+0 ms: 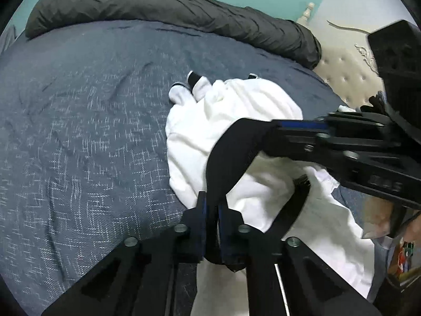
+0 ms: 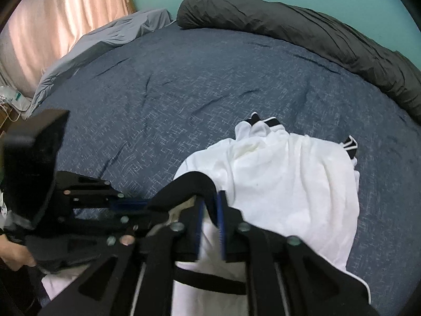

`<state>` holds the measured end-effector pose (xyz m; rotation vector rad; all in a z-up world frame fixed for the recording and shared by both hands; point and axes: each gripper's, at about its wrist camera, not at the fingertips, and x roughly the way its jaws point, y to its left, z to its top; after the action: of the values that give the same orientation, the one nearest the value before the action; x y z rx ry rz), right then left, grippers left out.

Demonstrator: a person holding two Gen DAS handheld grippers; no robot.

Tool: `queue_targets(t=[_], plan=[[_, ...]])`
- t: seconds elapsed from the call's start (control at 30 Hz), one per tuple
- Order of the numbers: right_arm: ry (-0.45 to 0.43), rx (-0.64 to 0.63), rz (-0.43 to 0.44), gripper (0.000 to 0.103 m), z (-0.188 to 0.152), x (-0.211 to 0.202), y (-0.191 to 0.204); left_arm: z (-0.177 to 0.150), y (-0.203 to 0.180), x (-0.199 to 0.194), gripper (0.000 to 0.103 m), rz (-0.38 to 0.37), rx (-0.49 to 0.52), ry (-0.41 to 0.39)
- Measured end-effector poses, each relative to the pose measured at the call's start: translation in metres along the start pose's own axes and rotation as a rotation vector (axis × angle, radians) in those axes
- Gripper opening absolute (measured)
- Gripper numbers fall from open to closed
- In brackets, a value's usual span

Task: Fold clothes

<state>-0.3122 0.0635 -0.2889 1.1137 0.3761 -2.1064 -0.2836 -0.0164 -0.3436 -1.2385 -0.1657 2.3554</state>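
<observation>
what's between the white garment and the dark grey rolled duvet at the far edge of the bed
Only bare blue-grey flecked bedspread; nothing lies between the white garment with black trim and the dark grey rolled duvet. Both wrist views show it.

White garment's (image 2: 284,189) near hem off-frame.

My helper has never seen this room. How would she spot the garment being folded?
Find the bed with the dark blue bedspread. Near its front edge lies a crumpled white garment, its black collar band pinched by both grippers. It is the only white thing there, unlike the grey rolled duvet behind.
</observation>
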Motion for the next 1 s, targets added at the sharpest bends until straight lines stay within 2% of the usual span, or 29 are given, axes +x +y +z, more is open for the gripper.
queue_targets(t=[0.03,0.1,0.17,0.33,0.4,0.43,0.47,0.6,0.73,1.0], plan=[[-0.001,0.005,-0.002,0.026,-0.001,-0.002,-0.001,0.0,0.0,0.0,0.006,0.006,0.0,-0.002],[-0.013,0.027,0.004,0.049,-0.004,-0.007,-0.005,0.0,0.002,0.0,0.006,0.017,-0.004,-0.005],[-0.054,0.086,0.001,0.058,-0.014,-0.023,-0.019,0.001,0.006,-0.003,0.006,0.02,-0.025,-0.01],[-0.186,0.252,-0.053,0.058,-0.049,-0.071,-0.061,0.003,0.015,-0.008,0.008,0.042,-0.071,0.002],[-0.237,0.34,-0.092,0.058,-0.074,-0.09,-0.081,0.003,0.014,-0.012,0.025,0.06,-0.071,-0.003],[-0.26,0.385,-0.11,0.058,-0.088,-0.1,-0.091,0.003,0.013,-0.015,0.043,0.071,-0.066,-0.007],[-0.275,0.41,-0.119,0.058,-0.099,-0.105,-0.097,0.003,0.01,-0.019,0.048,0.082,-0.058,-0.013],[-0.329,0.496,-0.139,0.058,-0.141,-0.125,-0.115,0.003,-0.011,-0.04,0.049,0.125,0.005,-0.043],[-0.349,0.541,-0.134,0.058,-0.163,-0.125,-0.121,0.006,-0.049,-0.043,0.049,0.113,0.074,-0.045],[-0.352,0.572,-0.167,0.058,-0.181,-0.118,-0.137,0.041,-0.13,0.017,0.05,0.095,0.242,0.058]])
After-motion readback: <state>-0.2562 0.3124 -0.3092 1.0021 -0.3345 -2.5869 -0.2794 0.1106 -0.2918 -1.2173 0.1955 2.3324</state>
